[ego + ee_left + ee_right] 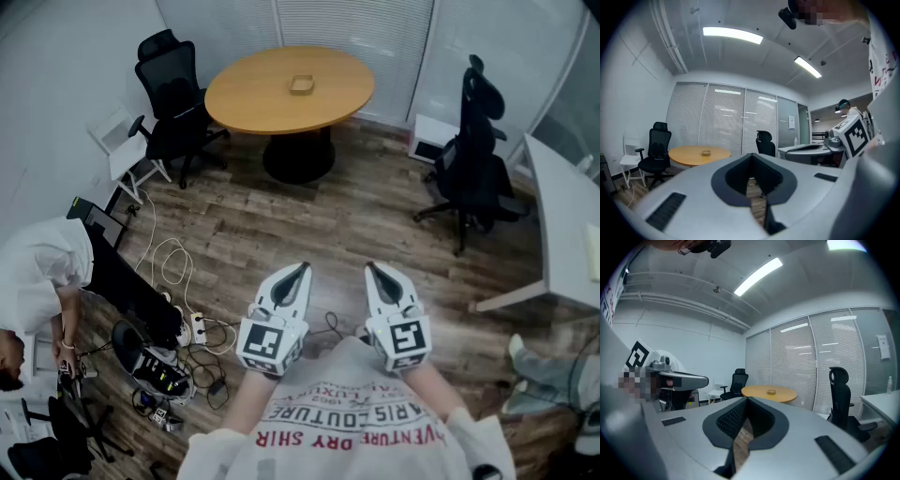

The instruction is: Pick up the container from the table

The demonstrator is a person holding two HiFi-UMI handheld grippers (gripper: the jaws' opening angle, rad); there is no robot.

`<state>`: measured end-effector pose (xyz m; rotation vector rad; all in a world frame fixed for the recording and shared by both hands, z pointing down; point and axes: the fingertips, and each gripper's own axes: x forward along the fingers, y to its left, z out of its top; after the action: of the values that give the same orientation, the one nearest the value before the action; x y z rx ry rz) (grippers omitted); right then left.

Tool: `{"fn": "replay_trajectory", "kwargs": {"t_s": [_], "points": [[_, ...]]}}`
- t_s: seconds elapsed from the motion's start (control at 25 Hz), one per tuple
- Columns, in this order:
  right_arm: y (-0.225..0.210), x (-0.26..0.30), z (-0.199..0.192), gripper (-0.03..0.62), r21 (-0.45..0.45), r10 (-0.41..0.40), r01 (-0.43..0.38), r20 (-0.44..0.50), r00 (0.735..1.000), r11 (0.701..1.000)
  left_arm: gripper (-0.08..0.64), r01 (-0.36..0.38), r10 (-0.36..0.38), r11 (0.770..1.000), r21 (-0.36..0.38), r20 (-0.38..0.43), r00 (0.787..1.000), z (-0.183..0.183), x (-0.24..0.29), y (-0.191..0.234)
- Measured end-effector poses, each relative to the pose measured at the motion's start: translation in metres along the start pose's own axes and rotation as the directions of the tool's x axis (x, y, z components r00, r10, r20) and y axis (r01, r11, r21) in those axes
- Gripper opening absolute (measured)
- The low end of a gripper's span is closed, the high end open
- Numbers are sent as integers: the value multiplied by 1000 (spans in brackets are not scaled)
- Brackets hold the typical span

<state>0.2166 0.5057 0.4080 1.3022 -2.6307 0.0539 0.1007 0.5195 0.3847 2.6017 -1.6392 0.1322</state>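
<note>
Bright ceiling strip lights (732, 34), soft shadows, fisheye-warped edges

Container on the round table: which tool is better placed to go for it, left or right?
Left, narrowly. In the head view the container lies almost straight ahead of the left tool; the right tool sits off to the side. Both are shut, empty and far from the table.

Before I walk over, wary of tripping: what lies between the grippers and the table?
Only bare wooden floor, in the head view; cables lie off left.
</note>
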Motion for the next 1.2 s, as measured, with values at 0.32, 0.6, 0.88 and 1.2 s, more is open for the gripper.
{"fn": "replay_trajectory", "kwargs": {"t_s": [0.32,0.6,0.88,1.2], "points": [[7,6,1,2,-5,-6,6,2,1000,1000,0,-1,1,999,-37,-16,1000,-2,-2,5],[7,20,-2,2,73,-11,11,-8,1000,997,0,-3,2,999,-47,-18,1000,-5,0,18],[6,41,-5,2,69,3,1,-50,999,998,0,-45,42,994,-102,-26,999,-12,3,36],[-10,90,-1,2,29,70,-69,-32,997,997,0,-109,104,986,-126,-48,993,-19,36,67]]}}
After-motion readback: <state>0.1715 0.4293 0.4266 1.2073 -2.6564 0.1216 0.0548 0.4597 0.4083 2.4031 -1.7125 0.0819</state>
